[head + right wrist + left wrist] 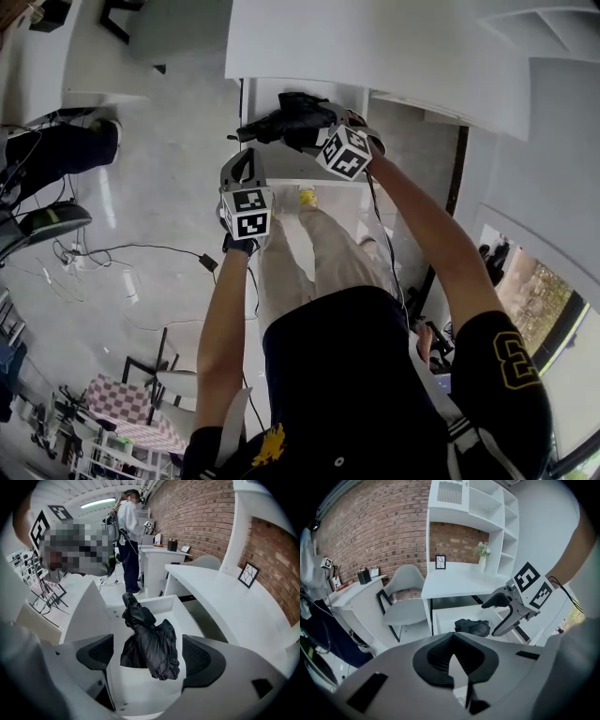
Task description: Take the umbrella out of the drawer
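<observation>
- Jaws of the right gripper (149,654) stand wide apart. A pad sits on either side of the umbrella (152,641) at the centre of that gripper's view, with a gap on both sides, so nothing is clamped.
- Jaws of the left gripper (457,662) are together at their tips and hold nothing. In the head view this gripper hangs left of centre, short of the drawer (443,616).
- Opening is done: the drawer stands pulled out from under the white desk (220,597).
- Inside it, the black umbrella lies as a folded, crumpled bundle, at the upper middle of the head view. Nothing else shows on the bare white floor around it.
- Left to do, as I judge it: close the right jaws on the bundle, lift it over the rim and carry it out.
</observation>
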{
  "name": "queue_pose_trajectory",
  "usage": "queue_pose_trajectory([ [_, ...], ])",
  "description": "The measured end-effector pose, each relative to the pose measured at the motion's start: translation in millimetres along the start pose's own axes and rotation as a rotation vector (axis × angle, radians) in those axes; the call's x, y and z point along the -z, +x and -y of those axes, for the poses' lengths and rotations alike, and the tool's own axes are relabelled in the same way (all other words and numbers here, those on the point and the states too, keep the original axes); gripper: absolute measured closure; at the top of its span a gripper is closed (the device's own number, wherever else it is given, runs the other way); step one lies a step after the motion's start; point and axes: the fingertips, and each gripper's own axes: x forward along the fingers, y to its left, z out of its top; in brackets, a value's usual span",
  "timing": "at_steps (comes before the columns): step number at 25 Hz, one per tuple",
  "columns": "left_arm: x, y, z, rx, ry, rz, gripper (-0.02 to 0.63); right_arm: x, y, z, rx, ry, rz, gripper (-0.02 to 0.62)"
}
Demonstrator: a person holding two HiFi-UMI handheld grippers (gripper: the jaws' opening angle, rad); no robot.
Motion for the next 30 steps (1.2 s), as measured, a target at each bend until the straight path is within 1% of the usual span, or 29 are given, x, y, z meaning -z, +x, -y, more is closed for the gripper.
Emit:
queue_pose_trajectory([
  [5, 21.5, 15.3, 2.7, -0.001, -0.035, -0.024, 0.589, 15.3, 38.8, 3.5, 0.001, -0.082, -0.072, 0.118],
  [8, 16.4, 11.2, -0.8, -0.017, -0.051, -0.023, 0.589, 19.9, 69.1, 8.2, -0.002, -0.14, -0.122, 0.118],
  [12, 8.0, -1.6, 14.7, -0.018, -0.072, 0.002, 0.589, 35.3, 97.3, 13.0, 0.019, -0.227, -0.195, 0.118],
  [15, 3.8, -10.8, 25.4, -0.003, -0.059, 0.026, 0.589, 39.8, 110.9, 8.7, 0.029, -0.266, -0.228, 0.118],
  [18, 5.2, -18.8, 21.7, -0.005, -0.038, 0.04, 0.589, 37.5, 127.5, 9.0, 0.049, -0.274, -0.247, 0.117],
  [20, 6.4, -23.4, 18.7, -0.016, -0.037, 0.034, 0.589, 34.1, 138.0, 11.0, 0.057, -0.282, -0.249, 0.117],
  [22, 7.1, -22.3, 21.4, -0.018, -0.03, 0.024, 0.589, 32.4, 144.6, 14.6, 0.059, -0.313, -0.253, 0.118],
  [27, 13.4, -9.0, 30.7, -0.004, -0.031, 0.0, 0.589, 43.9, 154.9, 9.6, 0.02, -0.431, -0.288, 0.118],
  [28, 14.3, -7.3, 31.5, -0.001, -0.031, -0.005, 0.589, 47.9, 156.4, 6.7, 0.006, -0.43, -0.294, 0.118],
  [30, 14.6, -6.0, 30.3, 0.0, -0.034, -0.008, 0.589, 52.5, 159.5, 1.0, -0.023, -0.398, -0.29, 0.121],
])
